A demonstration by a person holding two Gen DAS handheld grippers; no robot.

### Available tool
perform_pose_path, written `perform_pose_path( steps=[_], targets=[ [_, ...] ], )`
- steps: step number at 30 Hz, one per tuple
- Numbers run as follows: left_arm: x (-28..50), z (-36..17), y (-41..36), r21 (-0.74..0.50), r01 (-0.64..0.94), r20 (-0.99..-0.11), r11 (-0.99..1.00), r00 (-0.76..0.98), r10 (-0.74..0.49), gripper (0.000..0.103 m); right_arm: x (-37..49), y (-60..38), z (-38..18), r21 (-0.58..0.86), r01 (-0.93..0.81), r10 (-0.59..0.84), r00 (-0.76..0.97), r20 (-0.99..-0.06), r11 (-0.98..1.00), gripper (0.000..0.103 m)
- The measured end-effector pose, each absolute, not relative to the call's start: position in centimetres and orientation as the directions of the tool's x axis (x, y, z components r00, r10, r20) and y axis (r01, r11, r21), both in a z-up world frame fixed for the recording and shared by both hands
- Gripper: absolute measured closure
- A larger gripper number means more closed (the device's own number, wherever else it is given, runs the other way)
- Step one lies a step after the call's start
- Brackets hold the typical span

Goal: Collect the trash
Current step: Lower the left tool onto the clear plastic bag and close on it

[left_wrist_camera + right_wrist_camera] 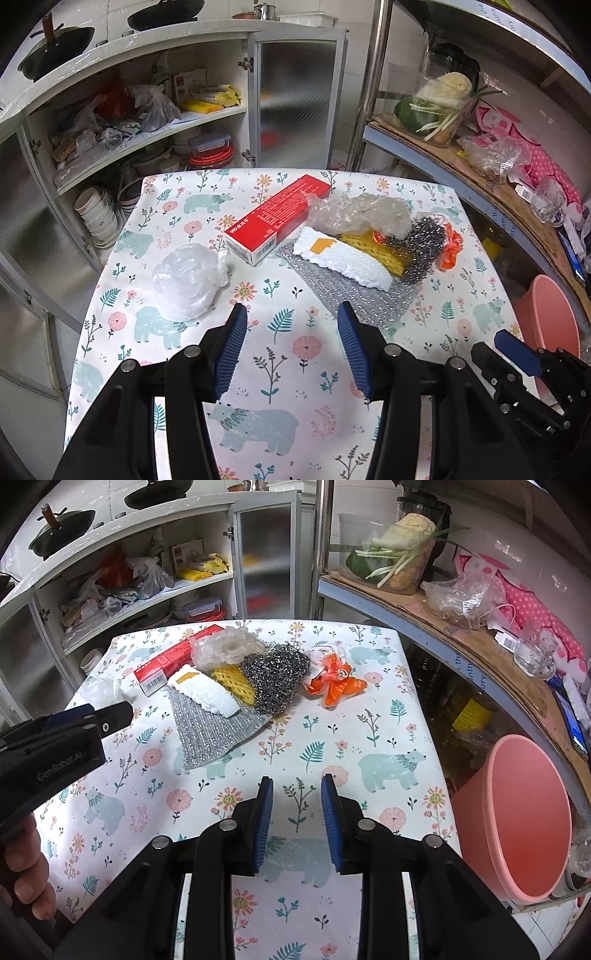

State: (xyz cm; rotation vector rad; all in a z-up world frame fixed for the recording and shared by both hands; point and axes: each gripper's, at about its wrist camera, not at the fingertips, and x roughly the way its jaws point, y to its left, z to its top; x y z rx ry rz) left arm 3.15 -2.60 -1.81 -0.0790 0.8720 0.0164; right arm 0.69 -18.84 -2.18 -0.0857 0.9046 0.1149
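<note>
Left gripper [291,317], black frame with blue ribbed pads: jaws spread wide, nothing between them, hovering over the bear-and-flower printed tablecloth [295,369]. Just ahead and to its left, a crumpled white plastic bag [188,280], bunched into a ball, lying on the cloth. Ahead and to its right, a silver glittery scouring cloth [354,295], flat, with a white foam block [343,258] bearing an orange patch lying on it. Beyond the bag, a long red cardboard box [277,218] with white end panel and barcode, lying flat, its near end just beside the foam block. Farther right, a yellow mesh sponge [373,247], a steel wool scourer [424,240], and a crumpled clear plastic wrap [362,214] resting on top of the pile; an orange crumpled wrapper [450,247] at the pile's far right. Right gripper [297,786], same build: jaws partly apart, empty, over bare cloth, the pile well ahead of it and to its left. To its right, off the table edge, a pink plastic bucket [517,812], tilted mouth toward the camera. A hand [26,867] grips the left tool's handle at this view's left edge. Farthest, an open white cupboard [147,122] holding bags, bowls and containers.
</note>
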Motion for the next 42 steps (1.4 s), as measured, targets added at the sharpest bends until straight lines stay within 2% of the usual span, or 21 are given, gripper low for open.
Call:
perform_pose_path(
  steps=[6,16,22,28,31,33,36,42],
  targets=[
    [3.2,-2.8,-0.5,-0.083,-0.022,-0.780,0.996,0.624,-0.051,0.048,1.1,-18.8,-2.5,0.002,-0.158,0.099,0.606,-0.789,0.987,0.076],
    [2.9,-3.7,6.6,-0.122,-0.089,-0.798,0.989,0.601,-0.044,0.047,2.0,-18.4,-2.3,0.056,-0.192,0.163,0.606,-0.779,0.980,0.076],
    [5.1,-3.9,7.7,-0.145,-0.044,-0.811,0.989,0.578,-0.093,0.047,2.8,-18.5,-2.4,0.079,-0.205,0.189,0.600,-0.777,0.976,0.076],
    [7.2,-5.1,7.5,-0.090,-0.006,-0.827,0.996,0.558,-0.072,0.047,3.4,-18.9,-2.7,0.093,-0.204,0.198,0.592,-0.781,0.974,0.076],
    [7.2,-5.3,7.0,-0.094,0.010,-0.821,0.995,0.565,-0.084,0.056,3.9,-19.3,-2.8,0.099,-0.192,0.195,0.588,-0.785,0.976,0.076],
    [7.0,-5.3,6.8,-0.084,0.015,-0.813,0.996,0.578,-0.078,0.067,4.3,-19.5,-2.6,0.107,-0.187,0.199,0.589,-0.783,0.976,0.076],
    [6.8,-4.9,6.8,-0.097,0.015,-0.805,0.995,0.587,-0.087,0.076,4.9,-19.5,-2.0,0.114,-0.188,0.206,0.600,-0.773,0.976,0.076],
    [6.4,-3.9,6.8,-0.145,0.011,-0.792,0.989,0.598,-0.123,0.080,7.3,-18.3,-0.5,0.154,-0.219,0.257,0.596,-0.761,0.963,0.076]
  ],
)
